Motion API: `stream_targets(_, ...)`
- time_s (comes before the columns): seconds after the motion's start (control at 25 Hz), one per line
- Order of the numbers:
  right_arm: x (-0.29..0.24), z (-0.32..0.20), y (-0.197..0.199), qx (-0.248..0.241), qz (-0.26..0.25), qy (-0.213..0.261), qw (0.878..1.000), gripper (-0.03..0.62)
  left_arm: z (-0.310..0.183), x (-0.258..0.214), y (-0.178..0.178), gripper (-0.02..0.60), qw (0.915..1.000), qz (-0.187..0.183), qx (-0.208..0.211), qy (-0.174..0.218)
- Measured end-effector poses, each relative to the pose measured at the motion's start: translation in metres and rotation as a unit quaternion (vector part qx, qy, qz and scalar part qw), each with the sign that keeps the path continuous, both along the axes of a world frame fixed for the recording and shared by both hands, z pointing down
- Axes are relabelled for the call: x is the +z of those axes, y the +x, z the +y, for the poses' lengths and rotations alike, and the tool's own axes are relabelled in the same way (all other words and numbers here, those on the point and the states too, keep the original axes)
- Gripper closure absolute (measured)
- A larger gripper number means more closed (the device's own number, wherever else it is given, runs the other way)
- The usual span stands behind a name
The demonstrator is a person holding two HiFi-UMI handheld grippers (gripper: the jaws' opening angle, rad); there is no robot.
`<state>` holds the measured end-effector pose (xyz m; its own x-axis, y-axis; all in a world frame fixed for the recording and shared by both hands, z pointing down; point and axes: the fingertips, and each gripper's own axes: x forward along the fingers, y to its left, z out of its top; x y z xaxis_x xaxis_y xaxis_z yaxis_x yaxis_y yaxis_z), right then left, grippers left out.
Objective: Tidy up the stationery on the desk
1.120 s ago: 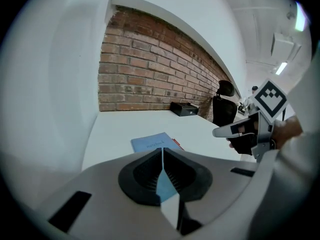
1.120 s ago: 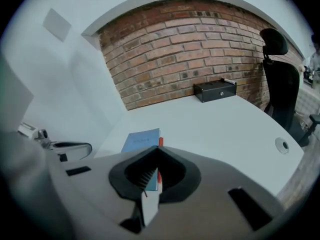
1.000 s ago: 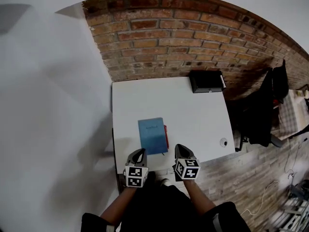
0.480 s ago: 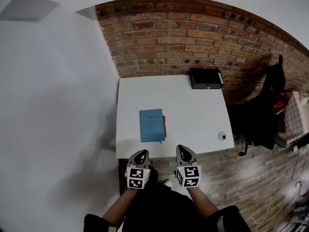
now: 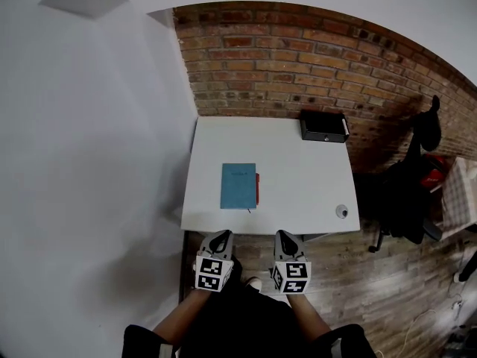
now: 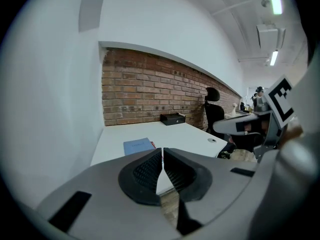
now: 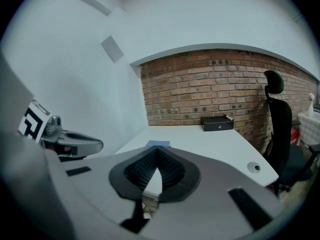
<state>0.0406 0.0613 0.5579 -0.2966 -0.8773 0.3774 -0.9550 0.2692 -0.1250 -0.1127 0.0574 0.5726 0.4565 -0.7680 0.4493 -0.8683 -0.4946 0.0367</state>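
A blue notebook (image 5: 238, 186) lies flat on the white desk (image 5: 298, 177), left of centre, with a thin red object (image 5: 258, 189) along its right edge. The left gripper view also shows the notebook (image 6: 138, 146), and its far edge peeks over the jaws in the right gripper view (image 7: 158, 144). My left gripper (image 5: 221, 235) and right gripper (image 5: 284, 235) hover side by side just off the desk's near edge. Both are shut and empty, and neither touches the desk. The left gripper (image 6: 162, 150) and right gripper (image 7: 157, 150) point toward the brick wall.
A black box (image 5: 324, 127) sits at the desk's far right corner against the brick wall. A small round fitting (image 5: 342, 211) is near the right front corner. A black office chair (image 7: 280, 119) stands to the right of the desk. A white wall runs along the left.
Both grippers have drawn back from over the desk's near edge to just off it. The desk and notebook now sit farther away in the head view. The jaws stay shut.
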Motion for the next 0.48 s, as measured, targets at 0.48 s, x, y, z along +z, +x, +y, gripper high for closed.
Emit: stream_targets(0.48,-0.0032,0.0014,-0.0035,-0.015,0.006,0.005,1.000,0.572,0.0001,-0.0092,-0.0051,0.558,0.9999,0.000,-0.011,0.007)
